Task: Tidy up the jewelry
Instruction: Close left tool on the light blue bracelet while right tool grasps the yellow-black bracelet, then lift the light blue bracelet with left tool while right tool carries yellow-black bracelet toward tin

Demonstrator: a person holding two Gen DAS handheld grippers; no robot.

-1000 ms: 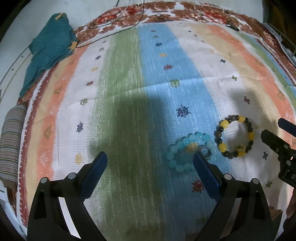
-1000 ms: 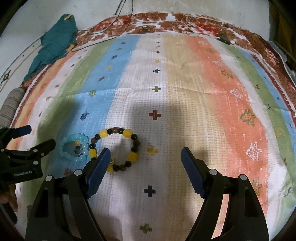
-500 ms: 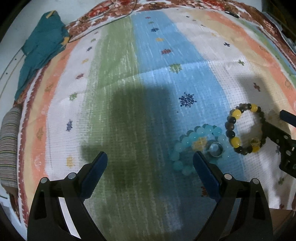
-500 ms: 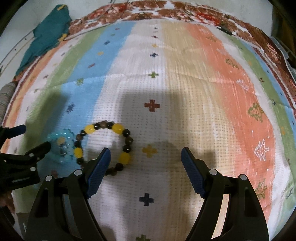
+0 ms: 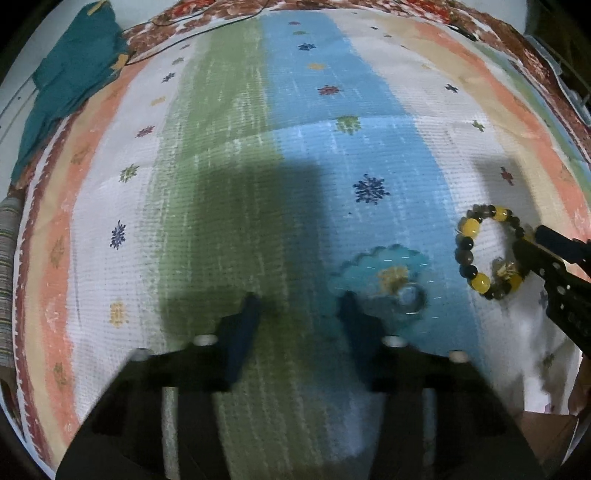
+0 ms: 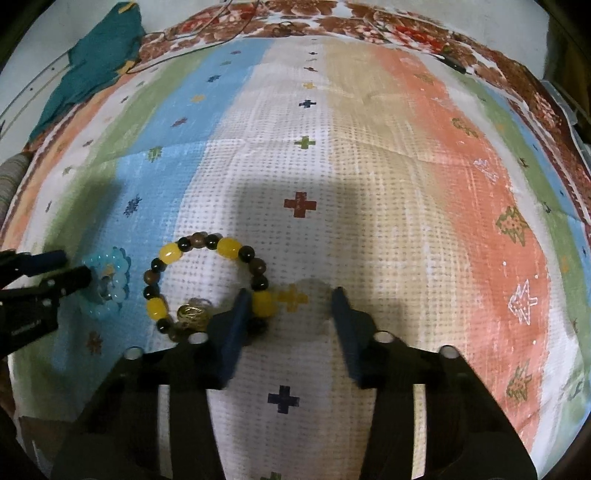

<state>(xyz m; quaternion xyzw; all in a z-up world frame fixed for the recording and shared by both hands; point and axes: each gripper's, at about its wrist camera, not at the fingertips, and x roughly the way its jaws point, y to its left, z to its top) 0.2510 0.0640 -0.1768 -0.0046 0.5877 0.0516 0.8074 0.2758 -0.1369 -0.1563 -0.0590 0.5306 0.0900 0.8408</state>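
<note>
A turquoise bead bracelet (image 5: 380,273) lies on the blue stripe of the striped cloth (image 5: 221,147), with a silver ring (image 5: 412,297) resting on it. A yellow and dark bead bracelet (image 6: 207,280) with a gold charm (image 6: 192,314) lies just to its right. My left gripper (image 5: 299,310) is open, its right finger at the turquoise bracelet's near edge. My right gripper (image 6: 288,306) is open, its left finger at the yellow bracelet's right side. The turquoise bracelet (image 6: 109,284) also shows in the right wrist view.
A teal cloth (image 5: 74,81) lies bunched at the far left corner. A thin dark cord (image 6: 207,33) runs along the cloth's patterned far border. A striped roll (image 5: 7,280) sits at the left edge.
Both grippers have moved forward and down toward the bracelets, and their jaws have narrowed while staying open. The bracelets have not moved.
</note>
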